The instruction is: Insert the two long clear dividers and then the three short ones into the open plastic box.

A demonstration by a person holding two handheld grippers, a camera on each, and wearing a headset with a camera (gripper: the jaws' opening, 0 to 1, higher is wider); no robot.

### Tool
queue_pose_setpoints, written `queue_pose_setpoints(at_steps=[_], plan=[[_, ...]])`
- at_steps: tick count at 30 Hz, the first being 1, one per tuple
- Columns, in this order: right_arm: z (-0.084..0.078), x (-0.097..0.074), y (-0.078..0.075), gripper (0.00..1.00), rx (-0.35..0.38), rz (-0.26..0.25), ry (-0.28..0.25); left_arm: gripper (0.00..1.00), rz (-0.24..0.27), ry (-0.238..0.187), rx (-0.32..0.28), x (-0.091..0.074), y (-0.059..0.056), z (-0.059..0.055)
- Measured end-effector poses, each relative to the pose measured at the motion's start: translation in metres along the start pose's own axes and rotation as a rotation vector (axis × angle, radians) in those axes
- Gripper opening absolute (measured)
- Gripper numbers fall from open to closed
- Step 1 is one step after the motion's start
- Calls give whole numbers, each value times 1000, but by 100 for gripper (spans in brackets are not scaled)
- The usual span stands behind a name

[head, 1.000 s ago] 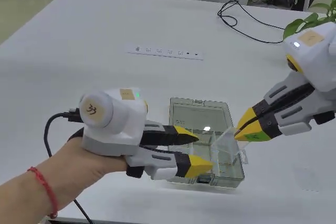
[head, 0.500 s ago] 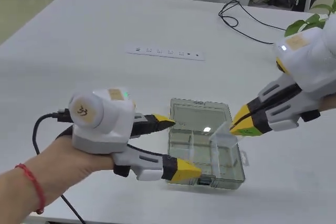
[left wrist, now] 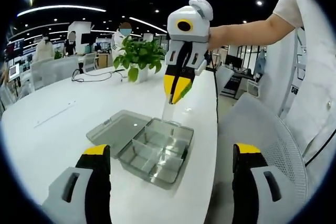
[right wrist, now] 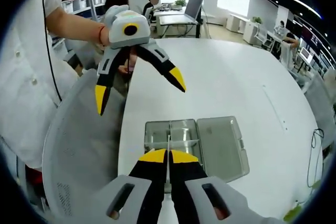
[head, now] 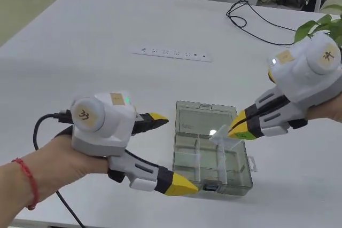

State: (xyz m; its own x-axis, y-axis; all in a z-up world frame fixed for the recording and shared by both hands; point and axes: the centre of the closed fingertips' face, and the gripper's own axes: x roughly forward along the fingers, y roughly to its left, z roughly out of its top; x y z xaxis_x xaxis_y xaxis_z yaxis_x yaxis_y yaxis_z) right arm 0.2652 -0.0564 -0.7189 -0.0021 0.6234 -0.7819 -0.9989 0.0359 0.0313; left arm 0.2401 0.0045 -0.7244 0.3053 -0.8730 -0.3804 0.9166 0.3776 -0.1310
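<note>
Several dividers [head: 196, 156] already sit in the box [head: 238, 184], while the right claw [head: 235, 126] pinches another clear divider [head: 224, 141] over it and the left claw [head: 172, 152] gapes empty.

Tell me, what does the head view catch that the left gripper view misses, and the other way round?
Head view: the left gripper seen whole, jaws wide apart, the hand holding it and a red wrist band. Left gripper view: ceiling lights and a grey mesh chair. Both: the open plastic box, the right gripper shut on a clear divider over it, and a plant.
</note>
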Motion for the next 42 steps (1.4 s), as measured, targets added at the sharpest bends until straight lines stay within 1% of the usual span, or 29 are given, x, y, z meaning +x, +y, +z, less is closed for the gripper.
queue_pose_setpoints(at_steps=[7,13,18,23,25,29,33,40,41,42], plan=[[-9,13,-1,3,16,-6,9,100,-11,13,-2,1,0,-6],[-12,20,-2,3,19,-10,10,100,-6,8,-9,1,0,-7],[-15,25,-1,3,19,0,16,100,-4,7,-18,0,0,-8],[-18,27,-2,3,5,-2,26,100,-2,3,-24,0,-1,-9],[-21,28,-7,3,2,-3,29,100,-3,0,-27,0,-2,-9],[-22,28,-12,3,1,-7,21,100,-6,0,-30,0,-2,-9],[-20,29,-11,3,-14,-6,15,100,-10,2,-34,1,-2,-11],[-24,30,-17,3,7,2,16,100,-7,1,-36,1,-2,-11],[-24,30,-17,3,5,4,16,100,-8,0,-38,1,-2,-11],[-23,30,-14,3,-1,7,18,100,-9,0,-40,1,-2,-12]])
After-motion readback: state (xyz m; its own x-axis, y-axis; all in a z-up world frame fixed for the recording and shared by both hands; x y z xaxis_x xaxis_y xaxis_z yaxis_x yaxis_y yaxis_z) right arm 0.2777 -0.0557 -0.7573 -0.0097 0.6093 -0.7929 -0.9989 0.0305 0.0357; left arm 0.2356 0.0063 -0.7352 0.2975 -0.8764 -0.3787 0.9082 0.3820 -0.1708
